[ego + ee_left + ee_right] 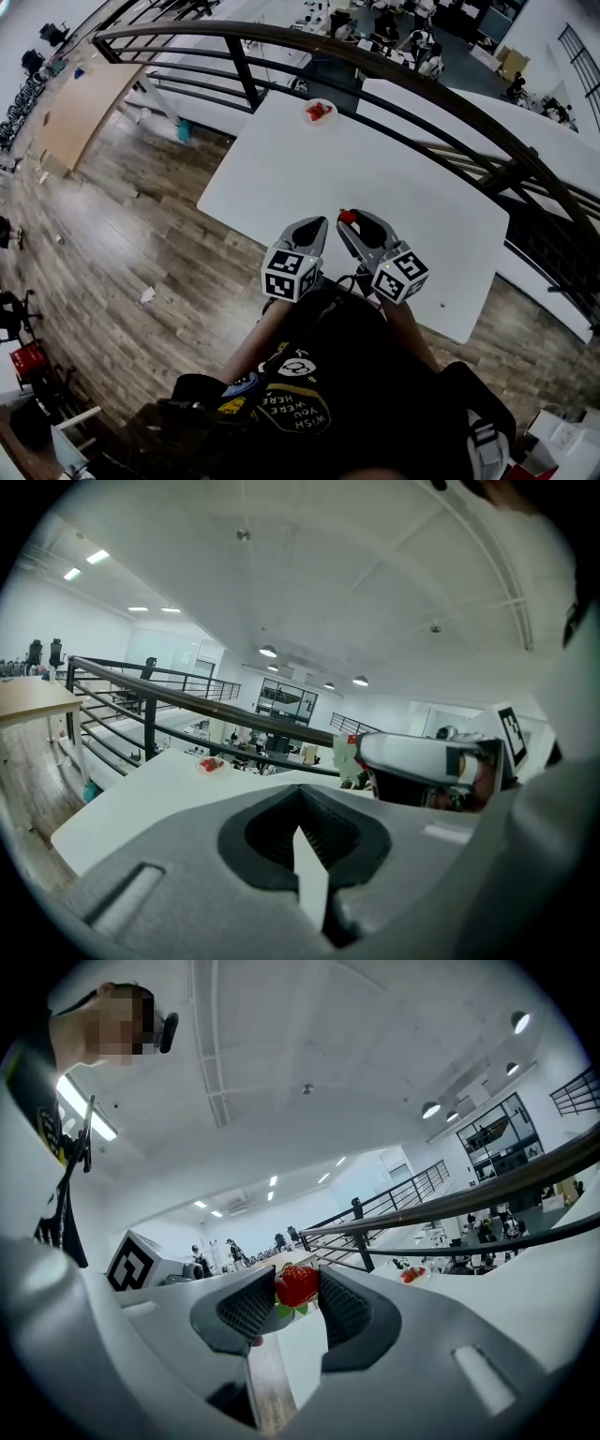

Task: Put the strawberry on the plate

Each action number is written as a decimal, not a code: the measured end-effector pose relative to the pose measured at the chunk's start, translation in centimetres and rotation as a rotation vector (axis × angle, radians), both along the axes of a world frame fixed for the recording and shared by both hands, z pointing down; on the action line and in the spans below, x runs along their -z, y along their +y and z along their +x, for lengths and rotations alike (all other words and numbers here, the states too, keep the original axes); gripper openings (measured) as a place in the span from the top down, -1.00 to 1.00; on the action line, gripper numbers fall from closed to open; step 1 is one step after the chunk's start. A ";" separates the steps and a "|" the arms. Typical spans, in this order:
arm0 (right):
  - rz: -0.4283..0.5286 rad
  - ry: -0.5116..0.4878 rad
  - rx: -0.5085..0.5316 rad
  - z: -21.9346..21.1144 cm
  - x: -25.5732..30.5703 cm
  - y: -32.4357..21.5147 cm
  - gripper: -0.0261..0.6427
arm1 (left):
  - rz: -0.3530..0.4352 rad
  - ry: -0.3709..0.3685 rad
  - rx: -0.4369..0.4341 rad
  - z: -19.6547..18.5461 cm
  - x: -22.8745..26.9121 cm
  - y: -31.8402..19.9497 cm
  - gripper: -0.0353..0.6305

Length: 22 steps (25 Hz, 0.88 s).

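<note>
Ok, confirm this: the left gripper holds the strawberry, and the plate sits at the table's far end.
Wrong gripper. The right gripper holds the strawberry, as the right gripper view shows; the plate sits at the table's far end.

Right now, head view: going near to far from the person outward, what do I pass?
Black printed T-shirt → grey right tongs shut on a red strawberry → white rectangular table → small white plate of red fruit → dark metal railing.

Glossy strawberry [297,1285], smooth matt table [375,178]
</note>
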State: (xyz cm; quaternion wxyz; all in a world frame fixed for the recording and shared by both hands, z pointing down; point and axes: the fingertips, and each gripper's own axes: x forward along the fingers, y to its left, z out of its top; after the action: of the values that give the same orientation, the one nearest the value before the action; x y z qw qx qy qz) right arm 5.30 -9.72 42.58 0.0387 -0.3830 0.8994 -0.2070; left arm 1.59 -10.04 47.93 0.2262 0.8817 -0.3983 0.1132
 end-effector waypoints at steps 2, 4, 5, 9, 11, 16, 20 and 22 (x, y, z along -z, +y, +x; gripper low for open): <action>-0.002 -0.014 -0.015 0.7 -0.1 -0.6 0.49 | 0.008 -0.024 0.008 0.2 -0.4 -1.1 0.89; -0.007 -0.013 -0.020 1.3 -0.3 -0.9 0.49 | 0.016 -0.027 0.007 0.6 -0.3 -1.7 0.89; -0.011 -0.009 -0.020 1.3 -0.5 -1.0 0.49 | 0.020 -0.022 0.002 0.8 0.0 -1.9 0.89; -0.020 0.000 -0.030 0.8 -0.9 -2.1 0.49 | 0.027 0.000 -0.011 0.4 0.3 -3.0 0.89; -0.023 0.002 -0.042 0.8 -1.0 -2.4 0.49 | 0.013 0.005 -0.022 0.5 -0.1 -3.4 0.89; -0.037 -0.017 -0.059 -0.4 0.4 -3.6 0.49 | 0.012 -0.025 -0.102 0.2 0.4 -4.2 0.89; -0.016 -0.013 -0.084 -1.4 1.0 -4.5 0.49 | 0.039 -0.028 -0.139 -0.5 1.2 -4.6 0.89; -0.009 -0.004 -0.086 -2.2 0.8 -5.0 0.49 | 0.030 -0.021 -0.138 -1.5 0.9 -5.0 0.89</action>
State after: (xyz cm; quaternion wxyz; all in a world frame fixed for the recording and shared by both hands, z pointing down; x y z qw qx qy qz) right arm 3.05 -14.73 41.78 0.0478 -0.4212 0.8810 -0.2102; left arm 0.12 -15.05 47.00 0.2002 0.9090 -0.3408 0.1319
